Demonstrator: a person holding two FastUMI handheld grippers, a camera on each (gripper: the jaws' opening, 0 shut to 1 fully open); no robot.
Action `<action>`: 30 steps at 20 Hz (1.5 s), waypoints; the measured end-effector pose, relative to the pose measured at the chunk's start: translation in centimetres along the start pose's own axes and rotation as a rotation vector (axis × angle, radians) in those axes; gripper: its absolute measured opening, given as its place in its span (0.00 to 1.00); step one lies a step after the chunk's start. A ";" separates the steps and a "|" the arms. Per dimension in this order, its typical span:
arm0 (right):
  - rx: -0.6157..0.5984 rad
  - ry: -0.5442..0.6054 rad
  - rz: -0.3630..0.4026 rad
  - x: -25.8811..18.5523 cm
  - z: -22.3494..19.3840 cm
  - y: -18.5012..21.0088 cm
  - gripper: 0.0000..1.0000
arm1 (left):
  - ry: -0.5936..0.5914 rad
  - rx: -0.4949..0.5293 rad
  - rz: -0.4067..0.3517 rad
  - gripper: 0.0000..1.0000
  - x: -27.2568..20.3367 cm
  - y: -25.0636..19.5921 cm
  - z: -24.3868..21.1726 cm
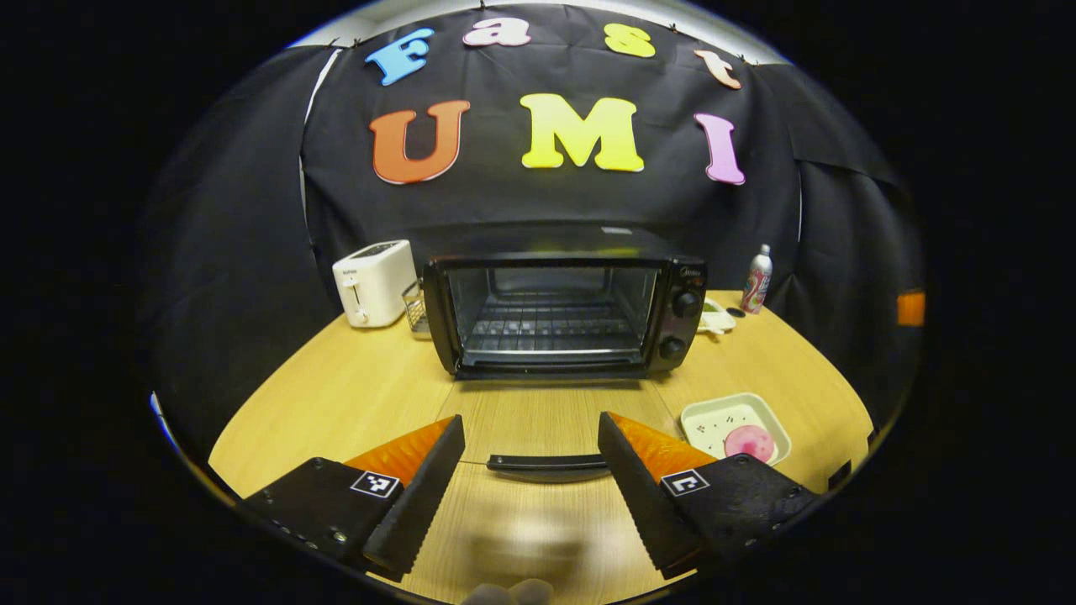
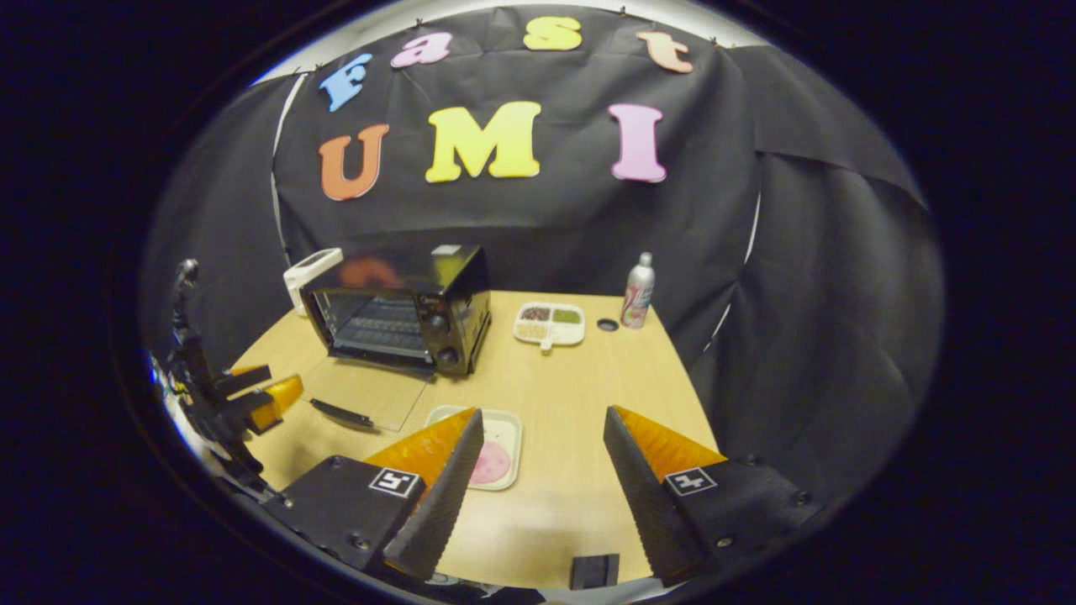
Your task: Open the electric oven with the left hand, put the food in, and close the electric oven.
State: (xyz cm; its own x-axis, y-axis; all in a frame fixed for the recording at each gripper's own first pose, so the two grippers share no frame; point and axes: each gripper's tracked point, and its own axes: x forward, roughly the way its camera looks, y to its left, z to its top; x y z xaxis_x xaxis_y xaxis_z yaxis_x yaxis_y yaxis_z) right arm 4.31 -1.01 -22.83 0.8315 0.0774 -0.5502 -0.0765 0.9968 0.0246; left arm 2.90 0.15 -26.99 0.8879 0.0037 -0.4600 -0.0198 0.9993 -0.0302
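Note:
The black electric oven [image 1: 563, 311] stands at the back middle of the table with its glass door [image 2: 370, 391] folded down flat. The door's dark handle [image 1: 546, 461] lies between the spread fingers of my left gripper [image 1: 531, 420], which is open; I cannot tell whether a finger touches it. A round pink piece of food [image 1: 750, 441] rests on a white tray [image 1: 714, 420] right of the door. In the right gripper view, the oven [image 2: 399, 307] is at the left. My right gripper [image 2: 543, 413] hovers open above the tray [image 2: 508, 428] and food [image 2: 494, 462]. The left gripper [image 2: 265, 385] shows at the far left.
A white toaster [image 1: 374, 281] and a wire rack [image 1: 412, 307] stand left of the oven. Right of the oven are a divided dish with food samples [image 2: 551, 323], a small black cap [image 2: 607, 324] and a bottle [image 2: 637, 291]. The table's front edge is close below both grippers.

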 end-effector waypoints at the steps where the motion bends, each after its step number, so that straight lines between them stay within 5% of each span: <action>1: 0.004 0.045 0.020 1.9 -1.2 0.1 0.90 | -0.015 -0.008 -0.001 0.97 -0.9 -0.2 1.1; 12: 0.119 0.478 0.209 16.7 -9.1 1.5 0.49 | -0.165 -0.047 0.097 0.97 -8.2 -3.4 10.8; 18: 0.138 0.624 0.192 17.9 -11.4 1.5 0.22 | -0.173 -0.065 0.144 0.96 -10.3 -2.9 11.0; 25: 0.123 0.795 0.093 18.6 -11.5 1.5 0.22 | -0.171 -0.084 0.113 0.97 -9.8 -1.1 10.2; 30: 0.173 0.849 0.096 18.7 -11.4 1.4 0.04 | -0.178 -0.114 0.069 0.98 -9.4 0.8 9.8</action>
State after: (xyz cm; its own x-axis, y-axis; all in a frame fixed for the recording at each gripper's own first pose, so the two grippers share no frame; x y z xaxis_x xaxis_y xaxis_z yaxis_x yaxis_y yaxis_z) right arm 13.43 1.61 -42.61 0.1292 0.1882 -0.9736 0.0166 0.9813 0.1918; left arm -0.94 1.27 -13.97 0.9497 0.0887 -0.3004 -0.1265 0.9860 -0.1087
